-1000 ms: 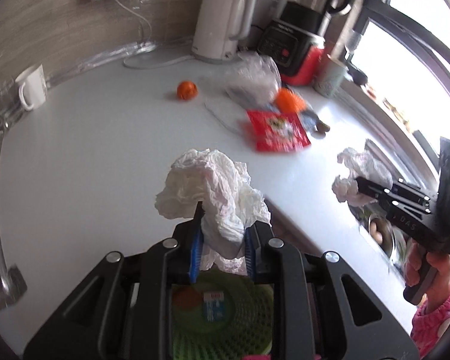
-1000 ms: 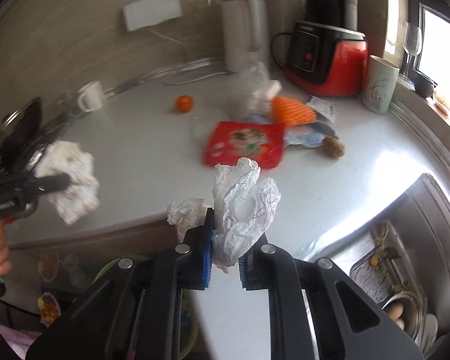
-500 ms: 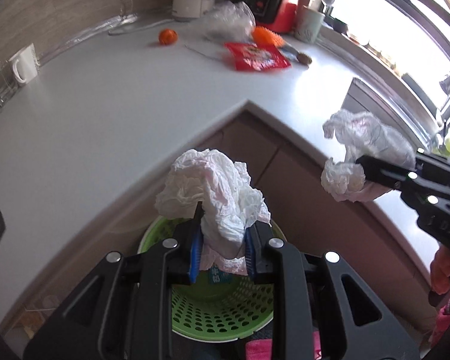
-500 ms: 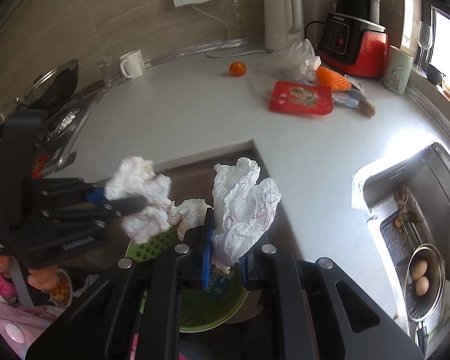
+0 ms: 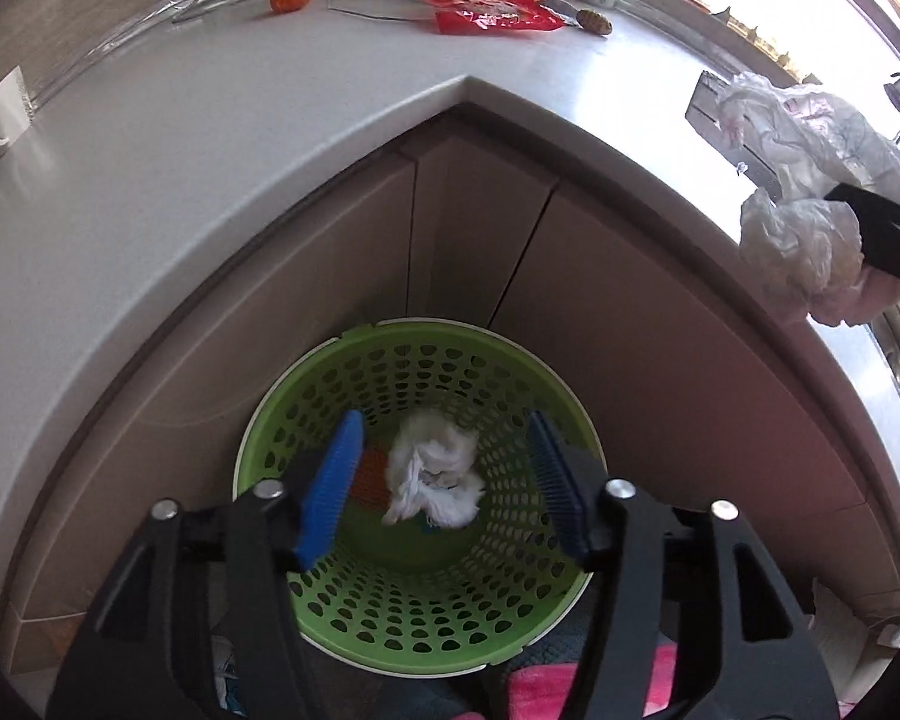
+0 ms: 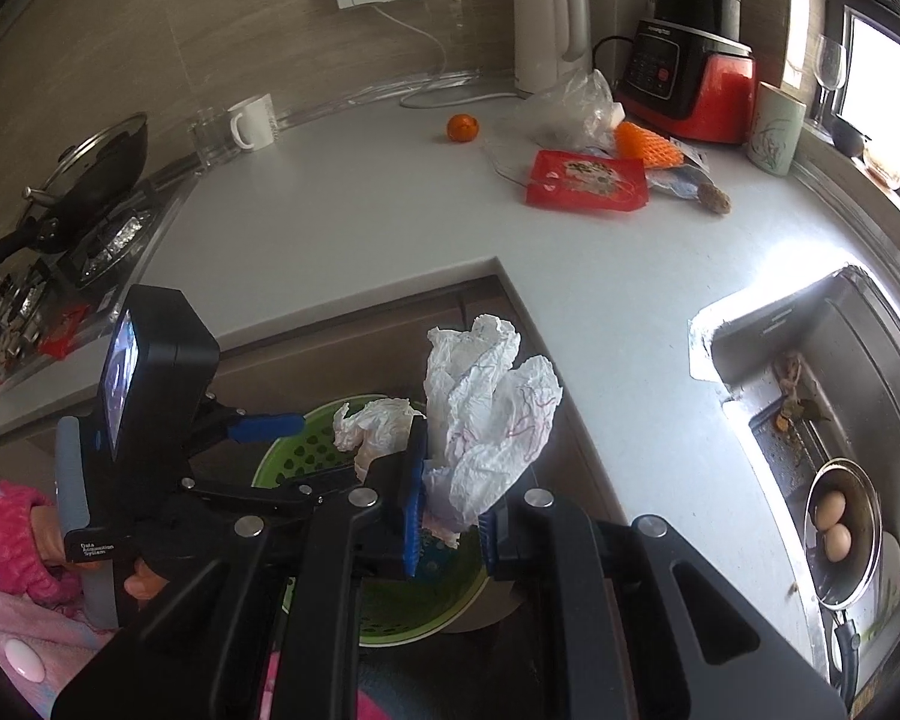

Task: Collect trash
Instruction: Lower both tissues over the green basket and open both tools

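Left gripper (image 5: 444,480) is hanging over the bin (image 5: 414,654), its jaws just opening, with nothing between them. One tissue (image 5: 432,486) is lying in the bin below. Right gripper (image 6: 447,525) is squeezing another tissue (image 6: 486,414) beside it. Wrappers (image 6: 588,180) are waiting far ahead.

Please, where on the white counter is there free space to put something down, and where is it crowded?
The counter is bare from the white mug to its front corner, and again between the red packet and the sink. It is crowded at the back, around the packet, plastic bag and orange.
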`<act>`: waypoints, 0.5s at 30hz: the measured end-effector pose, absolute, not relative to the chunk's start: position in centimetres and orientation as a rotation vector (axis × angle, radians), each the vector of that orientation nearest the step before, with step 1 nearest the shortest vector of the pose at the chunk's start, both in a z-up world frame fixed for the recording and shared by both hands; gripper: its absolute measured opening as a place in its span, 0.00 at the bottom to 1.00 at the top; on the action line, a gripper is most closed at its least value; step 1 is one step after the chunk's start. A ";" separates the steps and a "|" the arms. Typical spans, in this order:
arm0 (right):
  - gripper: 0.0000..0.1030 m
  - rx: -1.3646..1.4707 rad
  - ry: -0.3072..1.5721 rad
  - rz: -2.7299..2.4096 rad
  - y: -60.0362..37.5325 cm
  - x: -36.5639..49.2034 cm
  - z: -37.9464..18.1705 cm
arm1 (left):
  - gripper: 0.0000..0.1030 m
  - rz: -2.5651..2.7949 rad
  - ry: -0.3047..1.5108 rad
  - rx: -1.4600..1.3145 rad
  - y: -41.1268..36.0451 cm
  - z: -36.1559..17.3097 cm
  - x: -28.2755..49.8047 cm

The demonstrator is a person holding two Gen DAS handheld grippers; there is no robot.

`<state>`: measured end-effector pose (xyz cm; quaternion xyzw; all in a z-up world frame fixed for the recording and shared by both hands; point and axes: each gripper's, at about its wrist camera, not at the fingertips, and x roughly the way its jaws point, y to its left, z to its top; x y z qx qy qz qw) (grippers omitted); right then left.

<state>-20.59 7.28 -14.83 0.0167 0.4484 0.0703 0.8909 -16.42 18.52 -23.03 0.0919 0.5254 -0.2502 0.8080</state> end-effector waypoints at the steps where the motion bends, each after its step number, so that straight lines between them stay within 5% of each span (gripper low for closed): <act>1: 0.15 0.036 0.933 0.143 7.3 -20.6 -14.9 | 0.59 -0.537 1.121 0.200 18.5 -23.0 -16.4; 15: 0.17 0.053 0.995 0.224 9.5 -20.0 -18.0 | 0.76 -0.461 1.020 0.199 22.0 -17.2 -15.3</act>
